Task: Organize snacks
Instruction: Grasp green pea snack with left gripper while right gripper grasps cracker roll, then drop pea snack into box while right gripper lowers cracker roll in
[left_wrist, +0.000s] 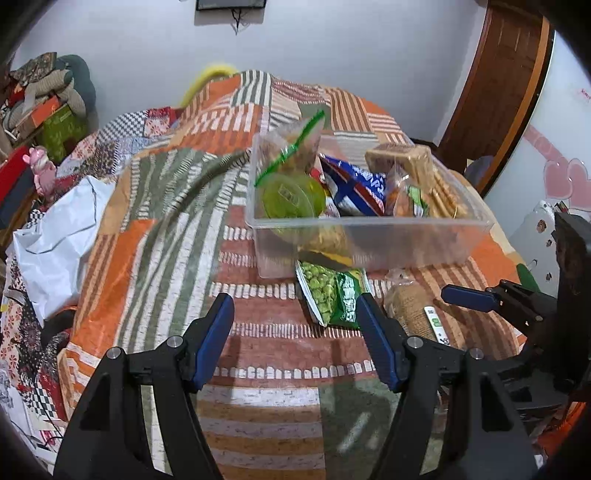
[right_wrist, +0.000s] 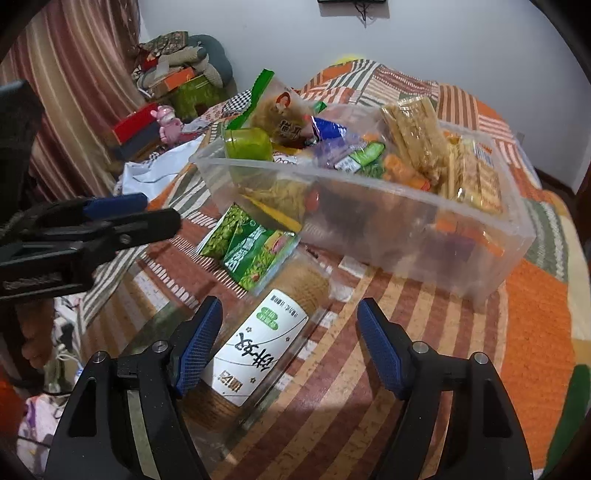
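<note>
Above the striped quilt (left_wrist: 266, 350), left tool (left_wrist: 295, 317) and right tool (right_wrist: 290, 321) level, spread wide

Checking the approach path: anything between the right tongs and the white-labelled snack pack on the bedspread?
Nothing visible. The right tongs are open, with the white-labelled snack pack lying right ahead, by their left finger. The green pea packets rest on its far end, toward the clear bin, not in the approach path.

A box (right_wrist: 369, 236) of snacks sits on the bed (right_wrist: 406, 369), ahead of the right claw (right_wrist: 290, 343). A pea packet (right_wrist: 251, 251) lies before the box. A wrapped roll (right_wrist: 258, 332) lies between the claw's fingers.
</note>
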